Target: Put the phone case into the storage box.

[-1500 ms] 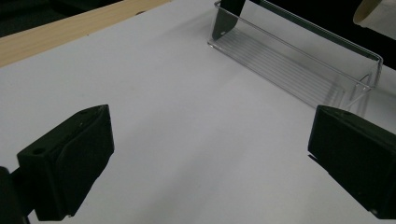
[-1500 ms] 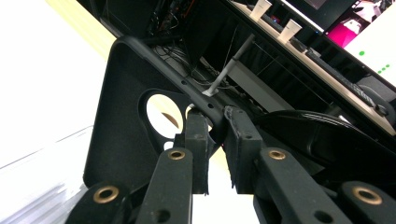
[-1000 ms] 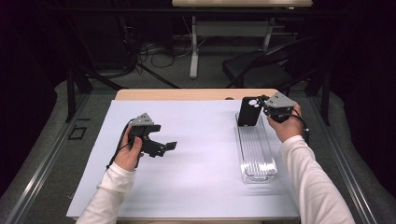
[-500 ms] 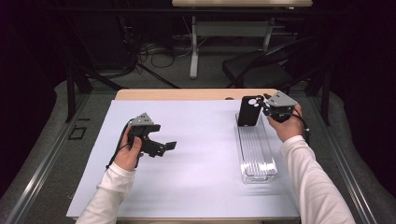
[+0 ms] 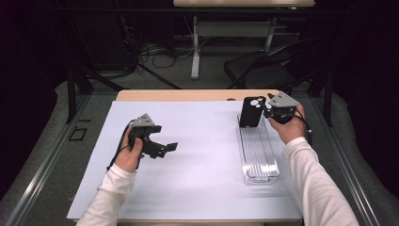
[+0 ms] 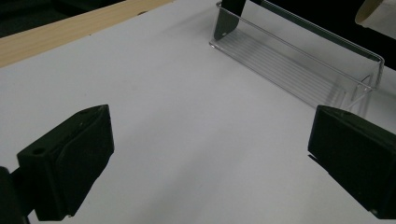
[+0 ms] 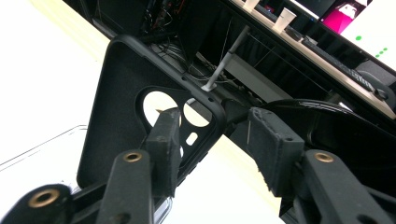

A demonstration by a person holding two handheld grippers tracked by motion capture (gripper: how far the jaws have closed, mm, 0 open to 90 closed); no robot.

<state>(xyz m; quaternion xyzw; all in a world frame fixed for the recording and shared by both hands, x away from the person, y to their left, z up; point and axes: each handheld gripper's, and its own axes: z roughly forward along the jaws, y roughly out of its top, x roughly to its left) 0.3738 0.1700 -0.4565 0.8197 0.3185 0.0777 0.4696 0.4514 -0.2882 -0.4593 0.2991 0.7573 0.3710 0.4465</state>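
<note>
- A black phone case (image 5: 250, 112) stands upright at the upper right of the high view, its foot in the far end of the tray. Its back has 2 round camera holes near the top, with a small slot (image 7: 191, 138) beside them in the right gripper view.
- A clear plastic tray (image 5: 258, 153), long, narrow and ribbed, lies on the white sheet at the right of the frame, running from the case toward the lower edge.

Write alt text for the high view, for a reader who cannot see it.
A black phone case stands upright in the far end of a clear plastic tray on a white-covered table. The right gripper sits beside the case, its jaws having just been opening, off the case. The left gripper hovers open over the bare white surface to the left.
</note>
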